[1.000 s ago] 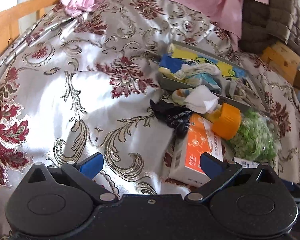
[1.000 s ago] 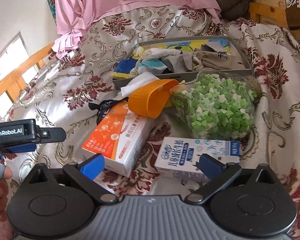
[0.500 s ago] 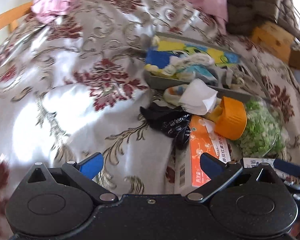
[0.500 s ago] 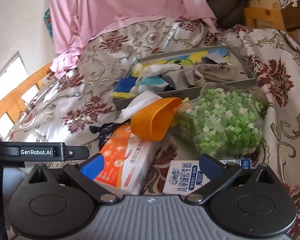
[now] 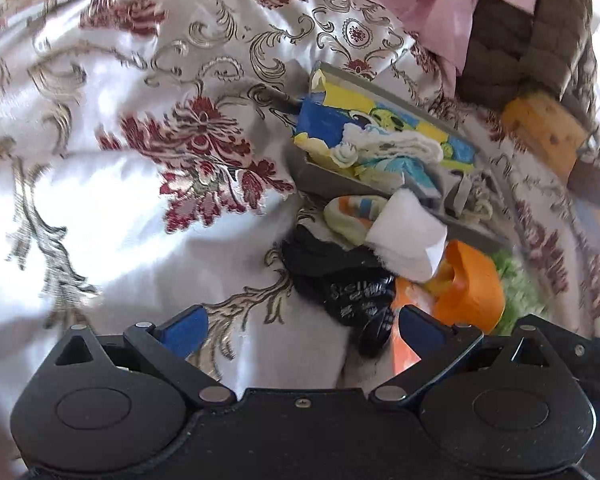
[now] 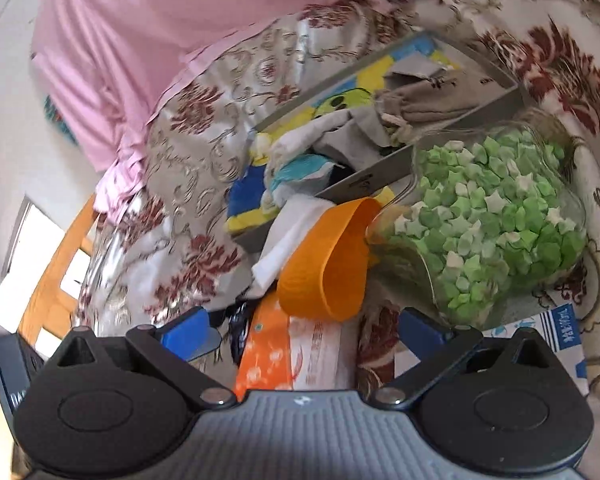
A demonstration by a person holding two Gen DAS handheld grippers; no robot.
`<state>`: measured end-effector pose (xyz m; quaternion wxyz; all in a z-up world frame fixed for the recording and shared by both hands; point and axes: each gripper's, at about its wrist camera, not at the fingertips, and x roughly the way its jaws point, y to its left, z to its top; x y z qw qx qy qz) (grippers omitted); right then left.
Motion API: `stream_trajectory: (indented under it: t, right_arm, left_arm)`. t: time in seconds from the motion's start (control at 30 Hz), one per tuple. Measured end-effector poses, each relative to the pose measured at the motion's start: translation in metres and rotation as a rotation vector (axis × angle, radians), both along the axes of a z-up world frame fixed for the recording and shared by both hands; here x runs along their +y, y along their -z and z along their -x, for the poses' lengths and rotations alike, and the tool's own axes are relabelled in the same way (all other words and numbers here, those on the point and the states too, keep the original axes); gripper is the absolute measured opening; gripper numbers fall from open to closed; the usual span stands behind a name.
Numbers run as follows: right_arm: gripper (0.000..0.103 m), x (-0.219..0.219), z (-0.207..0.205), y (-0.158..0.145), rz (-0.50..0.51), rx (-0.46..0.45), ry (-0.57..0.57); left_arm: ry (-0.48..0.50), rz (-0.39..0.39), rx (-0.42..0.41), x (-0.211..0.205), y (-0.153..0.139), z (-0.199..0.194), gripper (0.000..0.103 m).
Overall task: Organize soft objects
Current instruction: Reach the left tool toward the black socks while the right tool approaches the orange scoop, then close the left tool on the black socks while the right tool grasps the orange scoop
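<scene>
A black patterned sock lies on the floral bedspread, just ahead of my open left gripper, nearer its right finger. Behind the black sock sit a striped sock and a white folded cloth. A grey tray further back holds a yellow-blue cloth, a white-blue sock and a grey pouch. My right gripper is open above the orange tissue pack, with the orange cup just beyond. The white cloth and tray also show in the right wrist view.
A clear jar of green paper stars lies on its side right of the cup. A milk carton sits at the lower right. Pink fabric and a wooden bed frame are at the back and left. The left gripper's body shows at the lower-left edge.
Both grippers have moved forward toward the pile. The left one swung right, bringing the black sock close before its fingers. The right one tilted and now hovers over the tissue pack.
</scene>
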<state>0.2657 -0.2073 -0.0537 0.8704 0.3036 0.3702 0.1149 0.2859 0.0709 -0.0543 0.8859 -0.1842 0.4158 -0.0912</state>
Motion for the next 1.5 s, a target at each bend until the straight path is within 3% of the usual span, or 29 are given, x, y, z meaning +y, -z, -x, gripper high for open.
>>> stream_trajectory:
  t: [0.13,0.33,0.47,0.6,0.83,1.03,1.2,1.37,1.5]
  right_arm:
    - [0.103,0.004,-0.014,0.003,-0.018,0.018,0.013]
    - [0.103,0.02,-0.028,0.006,0.015,0.047,0.005]
    - [0.103,0.027,-0.036,0.013,0.011,0.091,0.032]
    - [0.103,0.02,-0.039,0.022,-0.059,0.122,0.085]
    - [0.098,0.012,-0.039,0.028,-0.124,0.131,0.141]
    - [0.082,0.015,-0.038,0.027,-0.107,0.132,0.132]
    - [0.06,0.011,-0.031,0.025,-0.088,0.122,0.136]
    - [0.051,0.007,-0.025,0.023,-0.063,0.098,0.12]
    - [0.046,0.004,-0.015,0.015,-0.03,0.05,0.091]
  left_arm:
    - [0.046,0.087,-0.045,0.002,0.009,-0.007,0.1]
    - [0.146,0.126,-0.068,-0.003,0.021,-0.017,0.093]
    - [0.15,0.189,-0.038,0.0,0.032,-0.024,0.084]
    - [0.162,0.231,-0.033,0.002,0.035,-0.027,0.071]
    - [0.167,0.281,-0.011,0.005,0.039,-0.028,0.053]
    - [0.171,0.289,-0.013,0.005,0.037,-0.026,0.043]
    - [0.167,0.272,-0.024,0.003,0.031,-0.024,0.033]
    - [0.154,0.218,-0.043,0.0,0.02,-0.02,0.017]
    - [0.128,0.191,-0.056,0.002,0.013,-0.017,0.013]
